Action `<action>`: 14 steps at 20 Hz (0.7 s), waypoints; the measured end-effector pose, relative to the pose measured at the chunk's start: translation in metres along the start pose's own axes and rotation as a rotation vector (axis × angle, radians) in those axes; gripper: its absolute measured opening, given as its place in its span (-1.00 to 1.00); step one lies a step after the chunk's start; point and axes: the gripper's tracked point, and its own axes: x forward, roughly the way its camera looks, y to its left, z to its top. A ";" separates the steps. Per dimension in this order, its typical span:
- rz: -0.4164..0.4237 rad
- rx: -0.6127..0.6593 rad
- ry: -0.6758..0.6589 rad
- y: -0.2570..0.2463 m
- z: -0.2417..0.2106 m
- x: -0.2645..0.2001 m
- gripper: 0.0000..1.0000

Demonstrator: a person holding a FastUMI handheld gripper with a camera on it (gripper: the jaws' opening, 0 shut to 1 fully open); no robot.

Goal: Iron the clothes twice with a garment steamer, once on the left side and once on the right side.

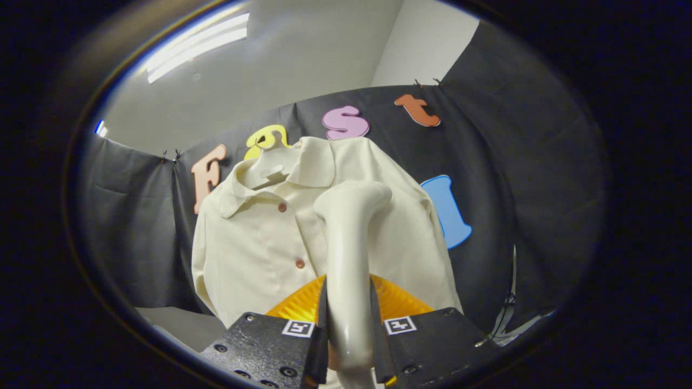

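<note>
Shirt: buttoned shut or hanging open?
Buttoned shut. The shirt hangs on a hanger, front panels meeting along the buttons; the gripper clamps the steamer.

Booth backdrop, ceiling and a bit of table

A black cloth wall (pixel 135 227) hangs in soft folds, pinned along its top edge by small clips (pixel 170 156). Above it a pale ceiling (pixel 303 54) carries a bright strip light (pixel 197 46). Low down, a light tabletop (pixel 178 324) meets the cloth, and a grey strap (pixel 508 310) dangles against the cloth.
</note>
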 end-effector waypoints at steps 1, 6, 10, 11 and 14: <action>0.003 0.007 0.010 0.000 -0.005 0.000 -0.36; -0.004 0.026 0.040 -0.009 -0.032 -0.012 -0.35; -0.026 0.049 0.080 -0.023 -0.062 -0.031 -0.35; -0.036 0.057 0.090 -0.027 -0.070 -0.035 -0.35; -0.052 0.079 0.112 -0.036 -0.092 -0.049 -0.35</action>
